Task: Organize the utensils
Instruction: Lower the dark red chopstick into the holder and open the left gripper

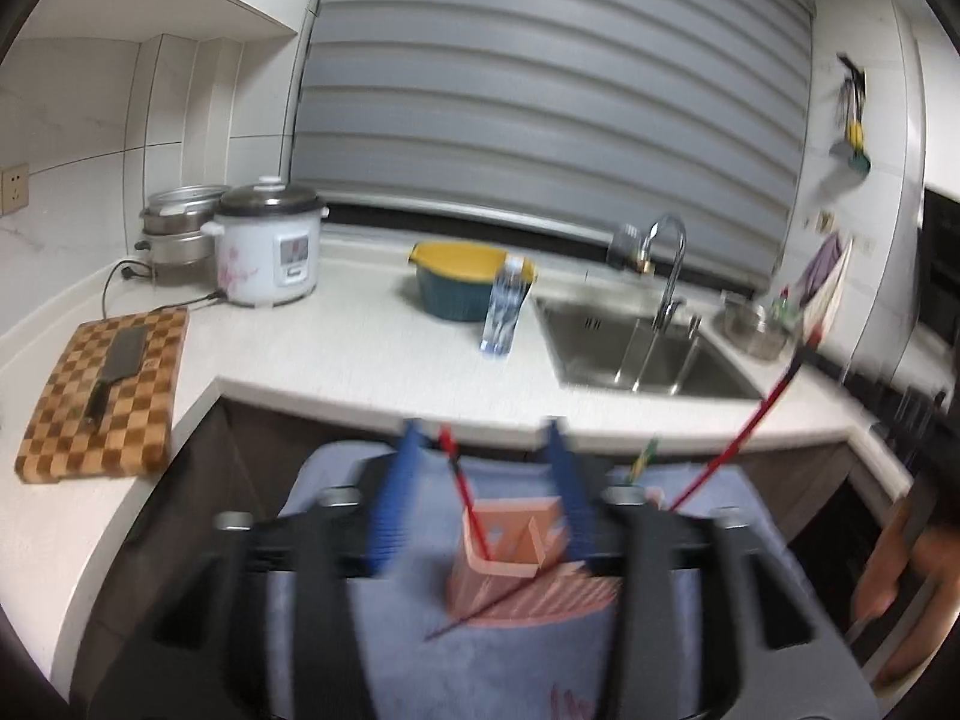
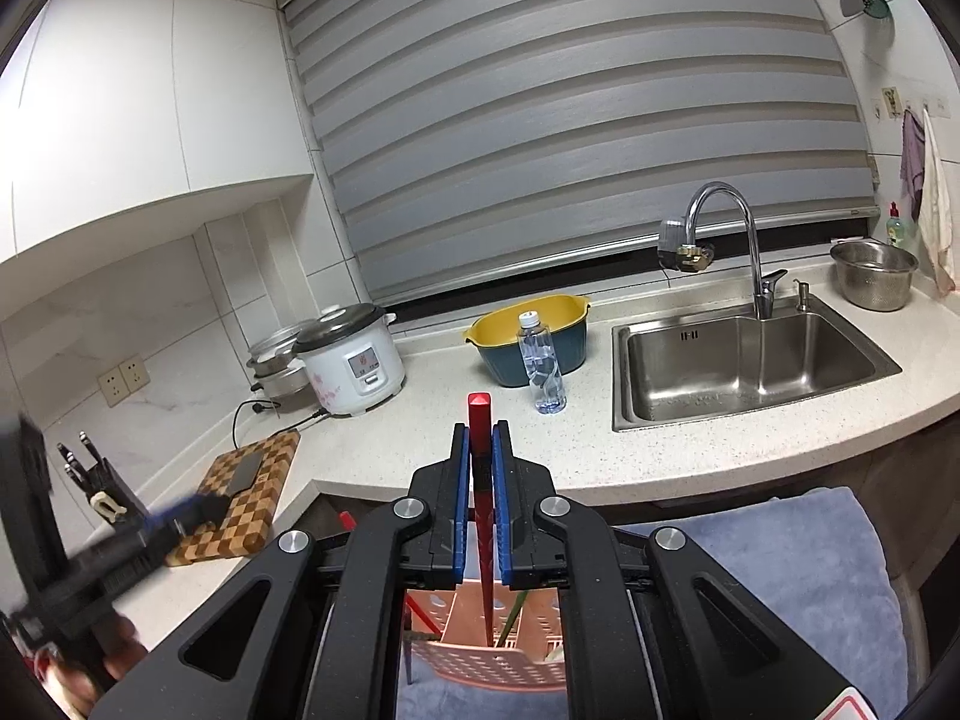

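Note:
A pink slotted utensil holder (image 1: 510, 546) (image 2: 474, 612) stands on a blue towel (image 1: 420, 660) (image 2: 780, 570) below the counter edge. My left gripper (image 1: 486, 474) is open above it. A red chopstick (image 1: 465, 489) leans in the holder between the blue pads (image 1: 396, 498), touching neither; the view is blurred. Another long red stick (image 1: 738, 438) slants up to the right, and a green-tipped one (image 1: 642, 459) pokes up beside it. My right gripper (image 2: 480, 429) is shut on an upright red chopstick (image 2: 479, 420) whose lower end reaches into the holder. The left gripper (image 2: 174, 516) shows blurred at left.
On the counter are a checkered cutting board (image 1: 102, 396) with a cleaver, a rice cooker (image 1: 270, 252), a yellow-and-blue basin (image 1: 462, 282), a water bottle (image 1: 504, 312) and a steel sink (image 1: 630, 348). A knife block (image 2: 102, 486) stands far left. A pink perforated panel (image 2: 486, 666) lies by the holder.

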A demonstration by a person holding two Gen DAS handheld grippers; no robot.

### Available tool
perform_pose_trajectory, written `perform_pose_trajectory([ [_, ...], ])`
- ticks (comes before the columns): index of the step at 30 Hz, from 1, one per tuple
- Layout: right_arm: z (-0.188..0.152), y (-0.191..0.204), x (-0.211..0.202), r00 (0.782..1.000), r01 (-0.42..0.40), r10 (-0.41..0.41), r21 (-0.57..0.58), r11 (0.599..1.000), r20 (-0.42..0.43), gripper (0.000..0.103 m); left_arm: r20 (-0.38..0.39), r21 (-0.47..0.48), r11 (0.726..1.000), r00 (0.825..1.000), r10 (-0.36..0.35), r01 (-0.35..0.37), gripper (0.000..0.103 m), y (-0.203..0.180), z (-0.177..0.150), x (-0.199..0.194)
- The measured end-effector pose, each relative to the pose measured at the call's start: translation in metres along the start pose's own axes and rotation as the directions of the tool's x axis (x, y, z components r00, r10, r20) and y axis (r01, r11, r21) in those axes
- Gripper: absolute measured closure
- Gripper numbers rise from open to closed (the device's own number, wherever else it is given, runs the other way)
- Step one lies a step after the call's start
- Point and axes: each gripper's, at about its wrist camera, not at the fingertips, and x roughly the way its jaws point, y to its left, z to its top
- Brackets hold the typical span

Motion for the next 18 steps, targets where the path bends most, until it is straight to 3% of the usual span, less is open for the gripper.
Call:
perform_pose_trajectory([
  [3,-0.001,-0.001,-0.006,1.000,0.000,0.000,0.001,1.000,-0.002,0.096,-0.034,0.050,0.999,0.999,-0.007,0.009,0.049,-0.010,-0.018,0.007],
  [10,-0.011,0.004,-0.006,1.000,0.004,-0.004,-0.019,1.000,-0.025,0.096,-0.141,0.187,0.977,0.987,-0.076,0.102,0.049,-0.039,-0.055,0.039],
  [18,-0.023,0.003,0.003,0.998,-0.005,0.005,-0.008,1.000,-0.061,0.096,-0.185,0.266,0.957,0.980,-0.067,0.116,0.050,-0.046,-0.083,0.081],
])
